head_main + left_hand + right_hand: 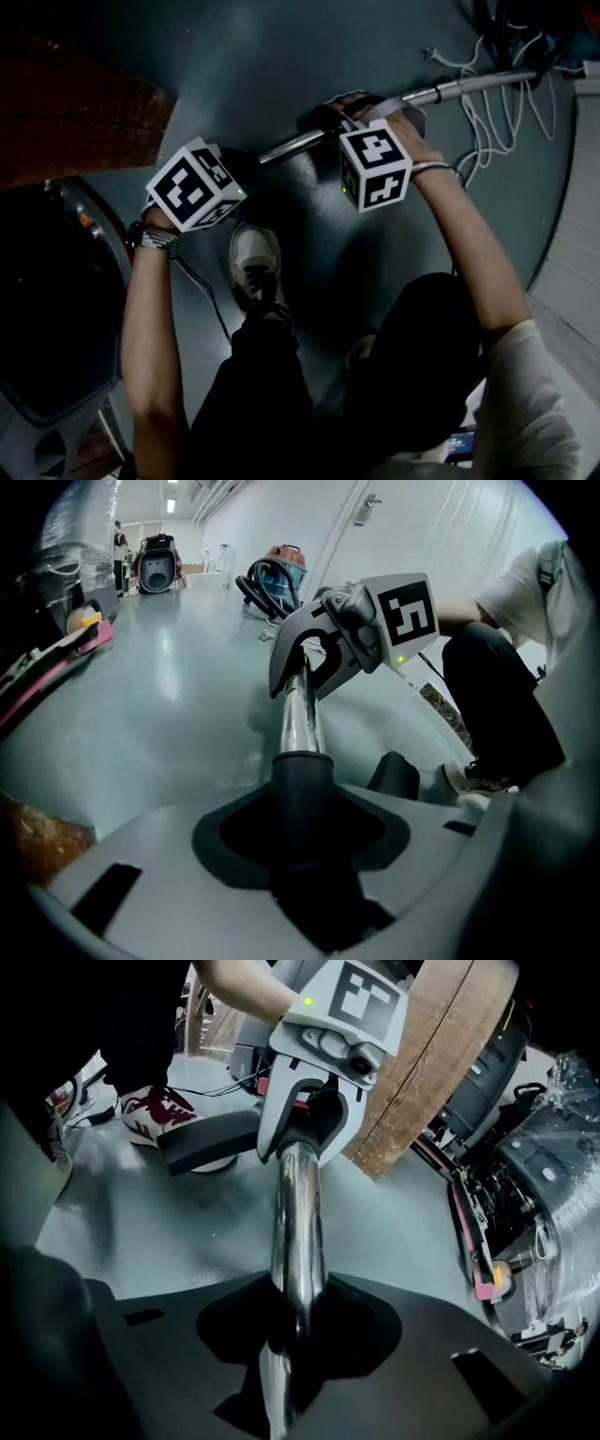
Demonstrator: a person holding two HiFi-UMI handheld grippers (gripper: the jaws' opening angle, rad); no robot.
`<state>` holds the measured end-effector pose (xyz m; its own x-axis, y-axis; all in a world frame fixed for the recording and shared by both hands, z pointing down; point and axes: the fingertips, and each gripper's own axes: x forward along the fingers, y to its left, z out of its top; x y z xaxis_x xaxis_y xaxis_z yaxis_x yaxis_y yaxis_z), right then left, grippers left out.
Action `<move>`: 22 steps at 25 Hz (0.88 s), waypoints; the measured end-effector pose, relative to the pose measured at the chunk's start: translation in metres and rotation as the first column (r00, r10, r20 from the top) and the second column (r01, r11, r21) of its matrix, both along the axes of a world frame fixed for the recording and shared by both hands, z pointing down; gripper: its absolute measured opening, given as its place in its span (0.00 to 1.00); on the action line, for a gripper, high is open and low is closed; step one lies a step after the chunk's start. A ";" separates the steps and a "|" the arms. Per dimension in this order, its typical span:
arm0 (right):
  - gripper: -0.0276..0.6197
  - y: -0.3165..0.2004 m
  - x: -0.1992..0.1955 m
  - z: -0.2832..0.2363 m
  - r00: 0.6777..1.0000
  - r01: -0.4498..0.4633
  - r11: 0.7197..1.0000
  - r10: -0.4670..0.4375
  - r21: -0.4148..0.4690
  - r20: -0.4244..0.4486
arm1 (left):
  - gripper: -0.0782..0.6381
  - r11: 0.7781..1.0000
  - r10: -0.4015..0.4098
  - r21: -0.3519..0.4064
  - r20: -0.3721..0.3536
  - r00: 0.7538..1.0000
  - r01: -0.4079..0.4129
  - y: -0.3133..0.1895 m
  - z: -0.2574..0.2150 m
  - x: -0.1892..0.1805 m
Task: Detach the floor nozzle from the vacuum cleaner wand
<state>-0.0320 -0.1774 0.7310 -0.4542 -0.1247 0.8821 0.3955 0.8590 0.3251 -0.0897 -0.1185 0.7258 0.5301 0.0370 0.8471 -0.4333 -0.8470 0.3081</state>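
Both grippers grip along the wand, low over the grey floor.
The grey floor point(281, 56) lies under the chrome wand point(295, 1213), which runs slanted between the two hands. At the wand's lower end sits the dark floor nozzle point(202, 1147), near a shoe point(255, 262). The left gripper point(302, 799) is clamped on what seems to be the nozzle's black neck point(302, 766). The right gripper point(292, 1307) is clamped on the wand itself, further up.

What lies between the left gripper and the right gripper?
Only a dark collar, then the bare chrome wand. The left gripper view shows it running from the left gripper to the right gripper.
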 end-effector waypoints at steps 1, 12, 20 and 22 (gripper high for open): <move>0.24 -0.001 0.000 0.000 1.000 -0.001 1.000 0.001 0.005 -0.002 | 0.34 1.000 -0.004 0.022 0.010 1.000 0.004 -0.002 -0.001 0.000; 0.24 -0.005 0.001 0.005 0.999 -0.006 1.000 0.006 0.012 -0.031 | 0.34 0.951 -0.018 0.304 0.223 0.975 -0.052 -0.010 0.007 -0.006; 0.24 -0.002 0.006 0.009 0.998 -0.012 1.000 0.011 -0.024 -0.060 | 0.34 0.948 -0.033 0.314 0.260 0.965 -0.052 -0.008 0.010 -0.003; 0.24 -0.001 0.007 0.008 0.998 -0.014 0.999 0.012 -0.034 -0.061 | 0.34 0.950 -0.032 0.308 0.257 0.966 -0.051 -0.007 0.009 -0.002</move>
<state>-0.0247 -0.1785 0.7394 -0.3983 -0.0992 0.9119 0.4025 0.8744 0.2709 -0.0916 -0.1258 0.7352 0.2951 -0.2449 0.9235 -0.4539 -0.8865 -0.0901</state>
